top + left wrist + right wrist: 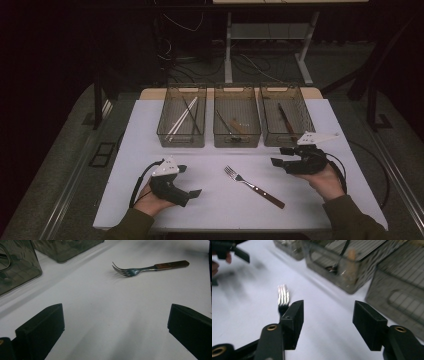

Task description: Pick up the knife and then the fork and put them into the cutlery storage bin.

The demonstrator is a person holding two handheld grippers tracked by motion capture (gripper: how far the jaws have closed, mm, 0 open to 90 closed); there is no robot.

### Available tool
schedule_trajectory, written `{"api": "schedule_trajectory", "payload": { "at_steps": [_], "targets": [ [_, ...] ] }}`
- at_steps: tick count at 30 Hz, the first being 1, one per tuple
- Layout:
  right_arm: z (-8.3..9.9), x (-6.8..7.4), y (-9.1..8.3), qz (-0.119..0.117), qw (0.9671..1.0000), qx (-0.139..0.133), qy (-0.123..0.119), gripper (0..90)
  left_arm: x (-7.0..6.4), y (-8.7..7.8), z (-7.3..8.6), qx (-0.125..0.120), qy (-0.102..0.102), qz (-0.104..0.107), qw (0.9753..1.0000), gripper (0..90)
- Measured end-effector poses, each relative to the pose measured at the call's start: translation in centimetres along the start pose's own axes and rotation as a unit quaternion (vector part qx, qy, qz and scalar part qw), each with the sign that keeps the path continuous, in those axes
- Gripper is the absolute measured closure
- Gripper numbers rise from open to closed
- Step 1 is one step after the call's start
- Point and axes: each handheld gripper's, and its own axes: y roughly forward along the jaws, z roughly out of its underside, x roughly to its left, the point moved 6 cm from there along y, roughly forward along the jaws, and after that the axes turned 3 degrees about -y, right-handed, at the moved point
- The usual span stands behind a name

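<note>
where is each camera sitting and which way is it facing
High view: fixed above the person's side, looking forward and down on the table, the three bins and the fork; both forearms, the left tongs and right tongs show.
Left gripper view: rides the left tongs, facing the fork; its two open jaws show.
Right gripper view: rides the right tongs, facing the bins; open jaws show.
Shared: all three see the fork.
</note>
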Motion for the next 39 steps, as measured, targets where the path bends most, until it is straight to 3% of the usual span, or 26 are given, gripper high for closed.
{"api": "schedule_trajectory", "payload": {
  "at_steps": [15,27,39],
  "targets": [
    [2.5,3.6,0.6,-0.039,0.9965,0.067,-0.032,59.8,0.0,0.0,0.0,0.001,0.002,0.0,1.0,0.0],
    [3.3,5.7,2.4,-0.065,0.9897,0.115,-0.055,64.4,0.0,0.1,0.1,0.003,0.001,0.0,1.0,0.0],
    [4.0,6.7,4.1,-0.063,0.9825,0.157,-0.079,66.4,0.0,0.1,0.1,0.005,0.001,0.0,1.0,0.0]
  ]
}}
